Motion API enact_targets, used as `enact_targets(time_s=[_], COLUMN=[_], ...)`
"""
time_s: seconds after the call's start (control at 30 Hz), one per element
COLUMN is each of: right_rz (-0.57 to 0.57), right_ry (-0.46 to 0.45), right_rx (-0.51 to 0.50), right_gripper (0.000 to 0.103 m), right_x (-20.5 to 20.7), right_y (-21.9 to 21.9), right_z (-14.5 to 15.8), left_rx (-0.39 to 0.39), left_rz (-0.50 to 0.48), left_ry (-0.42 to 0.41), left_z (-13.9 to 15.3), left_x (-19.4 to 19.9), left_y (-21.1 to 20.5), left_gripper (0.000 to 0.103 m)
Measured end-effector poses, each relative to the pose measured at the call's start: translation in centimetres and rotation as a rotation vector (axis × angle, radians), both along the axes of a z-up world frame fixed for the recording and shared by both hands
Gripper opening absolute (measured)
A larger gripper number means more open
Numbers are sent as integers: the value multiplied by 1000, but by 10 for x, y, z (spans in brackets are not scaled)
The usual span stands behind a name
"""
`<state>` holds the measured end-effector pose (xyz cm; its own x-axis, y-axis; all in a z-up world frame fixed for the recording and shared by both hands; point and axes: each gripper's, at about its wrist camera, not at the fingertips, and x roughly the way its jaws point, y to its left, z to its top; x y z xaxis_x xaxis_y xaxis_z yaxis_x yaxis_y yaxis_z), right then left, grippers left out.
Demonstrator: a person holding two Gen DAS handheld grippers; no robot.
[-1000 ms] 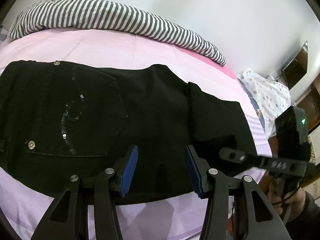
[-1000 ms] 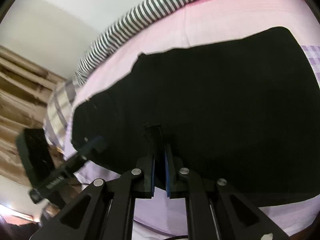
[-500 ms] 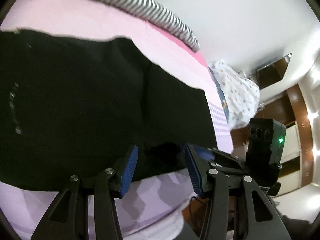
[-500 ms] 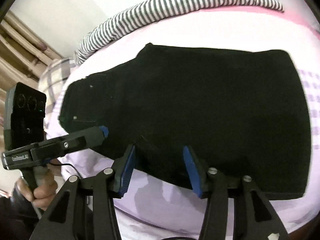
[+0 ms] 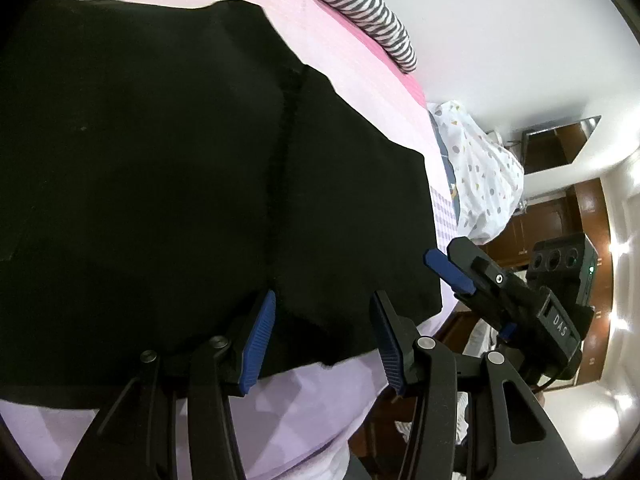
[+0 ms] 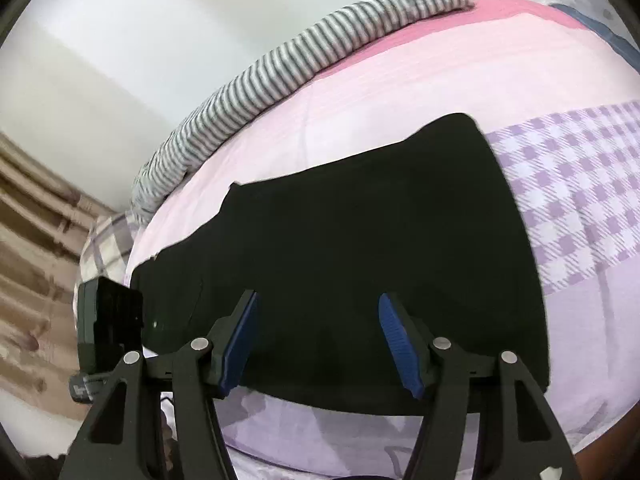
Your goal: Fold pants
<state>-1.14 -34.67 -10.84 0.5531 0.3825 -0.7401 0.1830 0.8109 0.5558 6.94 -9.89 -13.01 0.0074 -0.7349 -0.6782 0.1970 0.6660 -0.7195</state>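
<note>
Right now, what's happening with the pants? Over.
Left gripper open, holding nothing. Right gripper open, holding nothing. Black pants folded flat on bed. Nothing in the way.

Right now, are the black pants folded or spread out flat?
Folded: the pants lie as a compact block on the bed, one layer's edge crossing the top. Both grippers are open, holding nothing.

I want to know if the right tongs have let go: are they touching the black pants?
Cannot tell. In the right wrist view the right tongs stand open above the black pants, nothing pinched between the pads, but whether a fingertip rests on the cloth is unclear.
</note>
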Motion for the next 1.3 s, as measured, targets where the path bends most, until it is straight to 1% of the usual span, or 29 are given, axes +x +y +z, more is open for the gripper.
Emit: enact_targets(time_s=[0.03,0.07,0.1,0.13,0.17,0.2,0.27,0.33,0.43,0.5,0.57,0.6,0.63,0.7,0.73,0.77,0.8,0.87,0.93,1.03,1.1,1.23,1.3], right_rz=[-10,-18,-29,-34,-37,-42,-50,-63,-83,-91,-84,-79,-78,-84,-78,-67,-61,-55,-43,-18,-9,-13,-5], right_ry=[4,9,17,23,35,44,70,97,154,172,175,176,168,148,140,127,115,97,92,82,82,85,97], right_rx=[-5,-13,-29,-47,-76,-96,-129,-140,-133,-109,-105,-104,-105,-130,-155,-203,-234,-280,-302,-370,-387,-409,-417], right_gripper=[60,60,60,60,62,62,62,62,62,62,62,62,62,62,62,60,59,55,52,47,47,44,45], right_x=[0,0,1,1,3,3,3,2,1,1,1,1,1,3,5,9,13,22,33,54,69,90,98], right_y=[-2,-3,-5,-5,-4,-5,-7,-10,-15,-18,-19,-20,-21,-25,-25,-26,-26,-29,-32,-34,-36,-41,-41], right_z=[0,-1,-1,-1,-2,-3,-5,-10,-21,-27,-27,-27,-26,-21,-19,-15,-12,-9,-9,-11,-15,-20,-23], left_rx=[1,9,27,69,105,110,128,128,128,133,150,166,179,201,224,246,269,296,283,293,300,321,330], left_rz=[-9,-14,-27,-50,-63,-60,-55,-45,-45,-46,-37,-28,-19,-8,4,14,6,-19,-77,-135,-149,-133,-111], left_ry=[-3,-9,-18,-21,-29,-49,-61,-56,-53,-51,-67,-90,-129,-211,-263,-323,-389,-470,-514,-519,-489,-411,-373], left_z=[0,0,1,0,-1,1,3,2,3,4,6,11,19,34,43,53,61,69,70,58,47,25,14], left_x=[0,-1,-3,-6,-9,-13,-16,-16,-16,-15,-13,-11,-10,-8,-8,-9,-10,-10,-7,7,21,45,54], left_y=[-4,-6,-9,-13,-16,-15,-12,-8,-6,-4,-4,-3,-2,-2,-3,-5,-10,-24,-44,-68,-78,-81,-80], left_gripper=[50,46,39,16,14,13,11,9,9,11,13,13,13,16,21,23,24,26,30,30,30,30,30])
